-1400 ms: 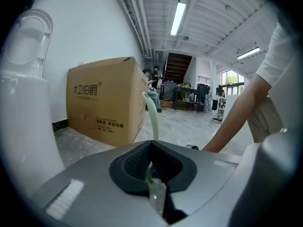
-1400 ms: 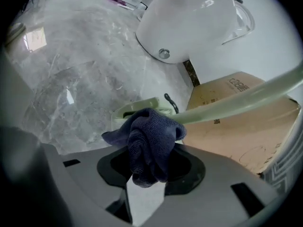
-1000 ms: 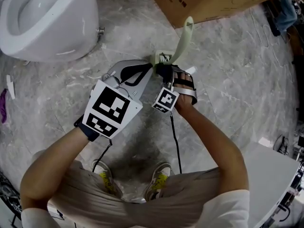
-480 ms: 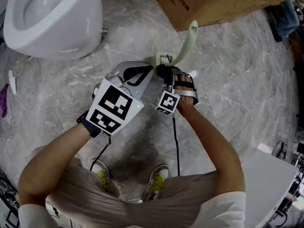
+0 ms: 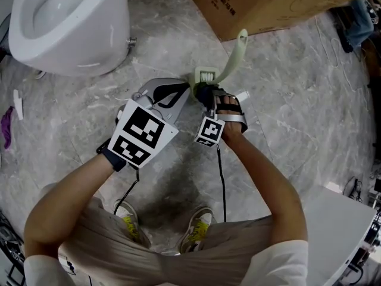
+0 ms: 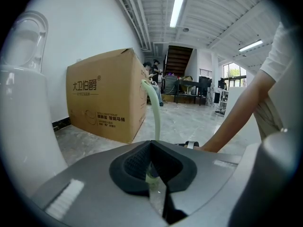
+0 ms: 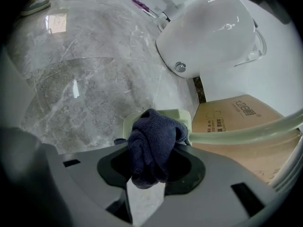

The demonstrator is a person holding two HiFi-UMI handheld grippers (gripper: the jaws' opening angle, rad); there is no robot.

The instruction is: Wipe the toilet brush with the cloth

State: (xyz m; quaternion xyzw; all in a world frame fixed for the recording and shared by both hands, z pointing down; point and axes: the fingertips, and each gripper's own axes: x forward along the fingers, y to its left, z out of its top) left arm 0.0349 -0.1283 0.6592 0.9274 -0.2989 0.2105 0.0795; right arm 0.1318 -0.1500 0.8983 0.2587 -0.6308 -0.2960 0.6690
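Toilet (image 5: 65, 22) top left in the head view. Cardboard box (image 5: 268, 5) well to the right of the toilet. Toilet brush (image 5: 233, 52), pale green, is right of the toilet and lower in the head view, its handle slanting away from the toilet. Left gripper (image 6: 152, 171) is clamped on the brush handle low down, near the head. Right gripper (image 7: 150, 174), on the far side from the toilet, is clenched on the bunched dark blue cloth (image 7: 154, 141), which touches the brush head (image 5: 205, 76). Step looks like wiping the head. Next move: rub the cloth over the head and up the handle, with the left gripper holding the brush steady.
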